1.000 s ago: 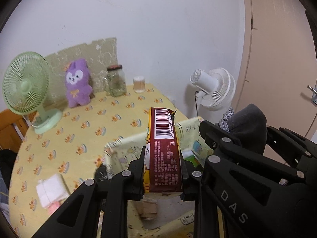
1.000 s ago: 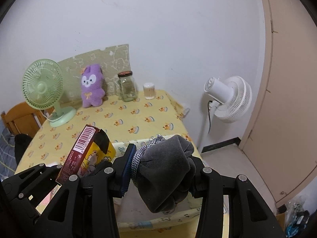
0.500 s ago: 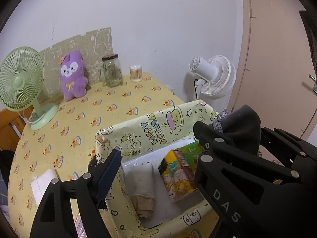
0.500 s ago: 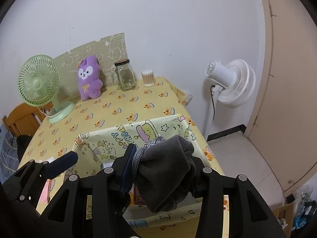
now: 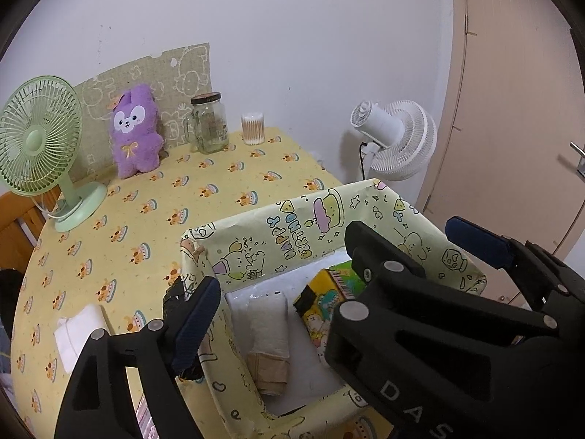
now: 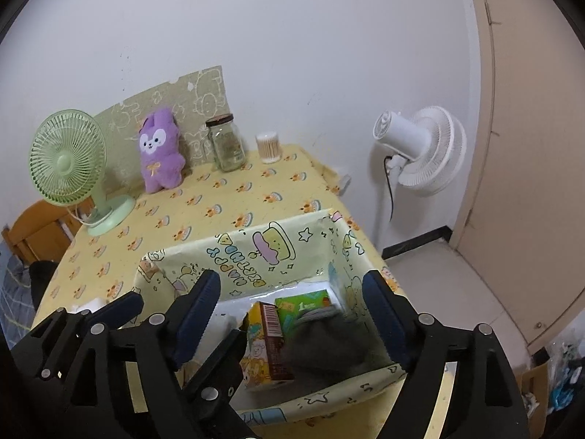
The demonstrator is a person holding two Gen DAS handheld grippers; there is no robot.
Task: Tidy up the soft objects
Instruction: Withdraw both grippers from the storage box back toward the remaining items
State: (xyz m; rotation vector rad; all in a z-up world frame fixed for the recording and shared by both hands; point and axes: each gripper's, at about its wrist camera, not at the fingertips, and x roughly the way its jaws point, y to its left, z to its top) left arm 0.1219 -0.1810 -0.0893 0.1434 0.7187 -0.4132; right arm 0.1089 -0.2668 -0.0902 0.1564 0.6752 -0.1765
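A yellow "Happy Birthday" box [image 5: 292, 234] [image 6: 256, 252] stands on the table's near right. Inside lie a red and yellow snack pack [image 6: 270, 344] [image 5: 321, 307], a green pack [image 6: 307, 303], a white roll [image 5: 267, 322] and a grey cloth bundle [image 6: 329, 344]. My left gripper [image 5: 281, 281] is open and empty above the box. My right gripper [image 6: 292, 311] is open above the grey bundle, which lies in the box. A purple plush [image 5: 135, 131] [image 6: 159, 150] sits at the table's back. A white tissue pack [image 5: 80, 333] lies left of the box.
A green desk fan [image 5: 36, 146] [image 6: 73, 164] stands at the back left. A glass jar [image 5: 210, 122] [image 6: 226, 142] and a cotton-swab cup [image 5: 253, 128] [image 6: 268, 146] stand by the wall. A white floor fan [image 5: 398, 139] [image 6: 424, 150] and a door are to the right.
My left gripper opened and the snack pack dropped into the box. Then my right gripper opened and the grey bundle fell into the box.
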